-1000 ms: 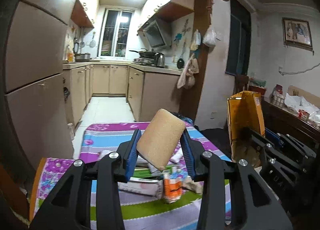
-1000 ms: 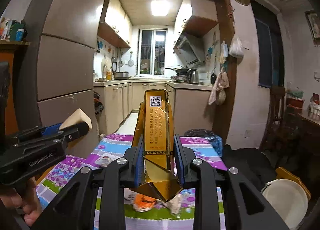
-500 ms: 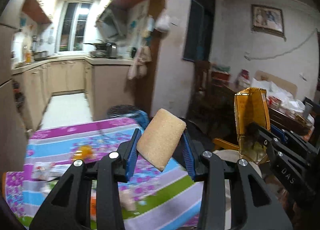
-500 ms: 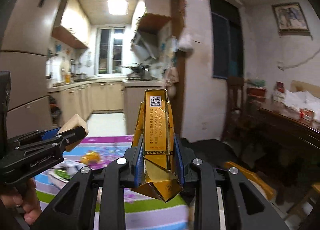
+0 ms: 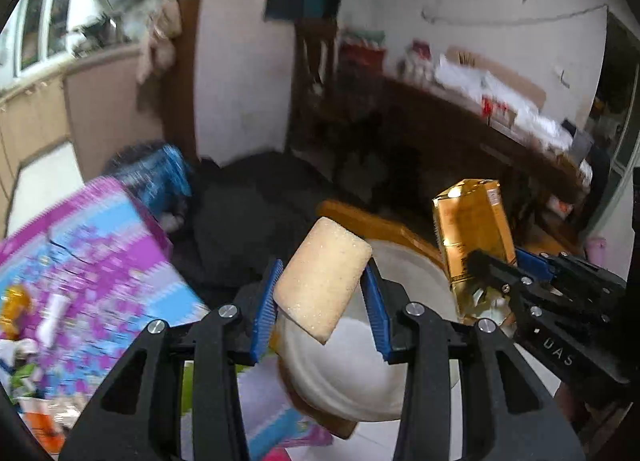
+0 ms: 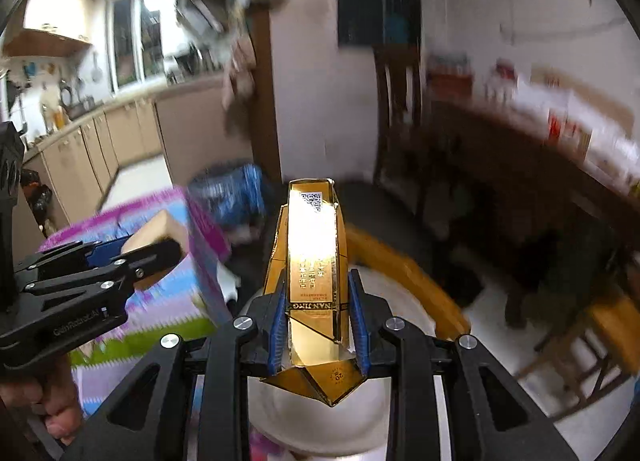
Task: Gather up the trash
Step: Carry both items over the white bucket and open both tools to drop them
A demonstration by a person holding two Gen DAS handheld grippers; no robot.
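Note:
My left gripper [image 5: 322, 295] is shut on a tan sponge-like block [image 5: 322, 285] and holds it above a white round bin [image 5: 356, 377] on a wooden stool. My right gripper [image 6: 318, 331] is shut on a crushed gold carton [image 6: 314, 277] and holds it upright over the same white bin [image 6: 320, 425]. In the left wrist view the right gripper [image 5: 516, 281] and the gold carton [image 5: 472, 229] are at the right. In the right wrist view the left gripper [image 6: 132, 255] with the block [image 6: 160, 229] is at the left.
The table with a purple, blue and green striped cloth [image 5: 80, 273] is at the left, with wrappers [image 5: 24, 341] on it. A blue bin [image 5: 160, 177] stands behind it. A dark sideboard [image 5: 460, 133] and a wooden chair [image 6: 600, 325] are to the right.
Both grippers have swung right and tilted down, away from the table. The white bin has come under both of them. Both still hold their items.

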